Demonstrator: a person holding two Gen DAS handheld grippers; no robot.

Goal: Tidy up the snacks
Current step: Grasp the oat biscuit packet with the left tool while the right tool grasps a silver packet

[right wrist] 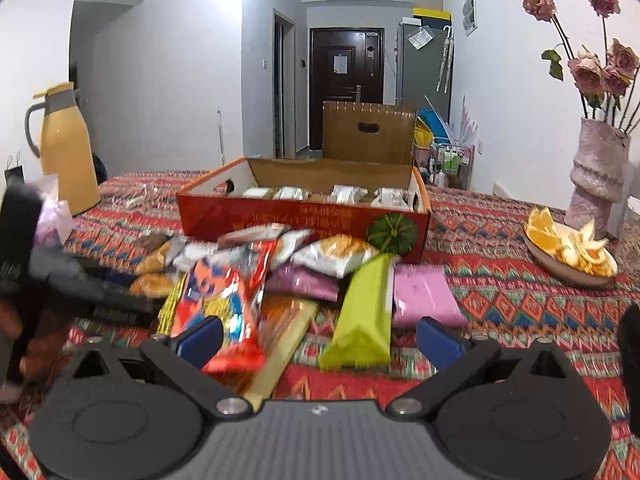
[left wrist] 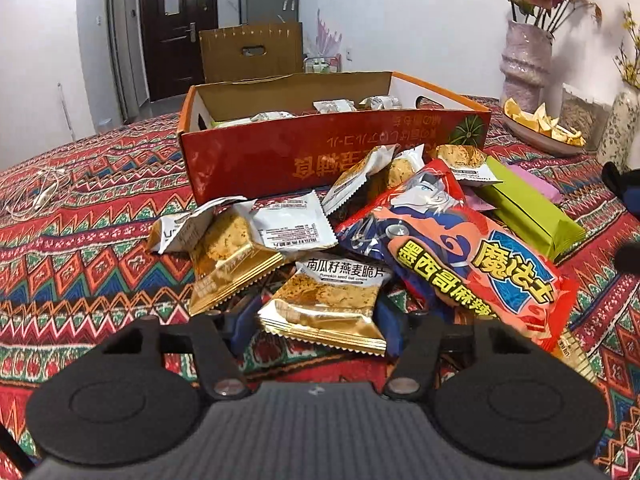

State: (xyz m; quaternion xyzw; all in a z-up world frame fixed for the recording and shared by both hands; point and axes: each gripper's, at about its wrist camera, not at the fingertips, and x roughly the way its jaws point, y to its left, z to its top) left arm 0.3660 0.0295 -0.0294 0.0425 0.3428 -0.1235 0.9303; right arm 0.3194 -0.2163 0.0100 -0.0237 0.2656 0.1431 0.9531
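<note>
A heap of snack packets lies on the patterned cloth in front of an open red cardboard box that holds several silver packets. My left gripper has its blue fingers on both sides of a gold-and-white oat crisp packet at the near edge of the heap, shut on it. A big red noodle-snack bag and a green packet lie to the right. My right gripper hangs open just above the heap's near side, touching nothing. A pink packet lies beside the green one.
A plate of orange peel and a vase of dried roses stand at the right. A yellow thermos jug is at the far left. A white cable lies on the cloth. A brown carton stands behind the table.
</note>
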